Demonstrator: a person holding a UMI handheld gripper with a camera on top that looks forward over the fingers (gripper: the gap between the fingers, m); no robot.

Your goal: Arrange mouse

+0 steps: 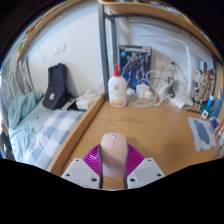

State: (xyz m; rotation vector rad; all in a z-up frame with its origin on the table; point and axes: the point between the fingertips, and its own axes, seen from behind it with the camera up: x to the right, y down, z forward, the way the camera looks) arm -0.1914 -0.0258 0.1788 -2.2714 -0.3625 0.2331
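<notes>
A pale pink mouse (113, 156) sits lengthwise between the fingers of my gripper (113, 168), its nose pointing forward over the wooden desk (150, 135). The magenta pads (94, 160) press against both of its sides, so the gripper is shut on the mouse. The mouse's rear end is hidden between the fingers. I cannot tell whether it rests on the desk or is lifted off it.
A white glue bottle (118, 90) stands beyond the mouse near the desk's back edge, with tangled cables (158, 93) and small items to its right. A mat (203, 130) lies at the desk's right. A bed (40, 125) with a black bag (57, 85) is at the left.
</notes>
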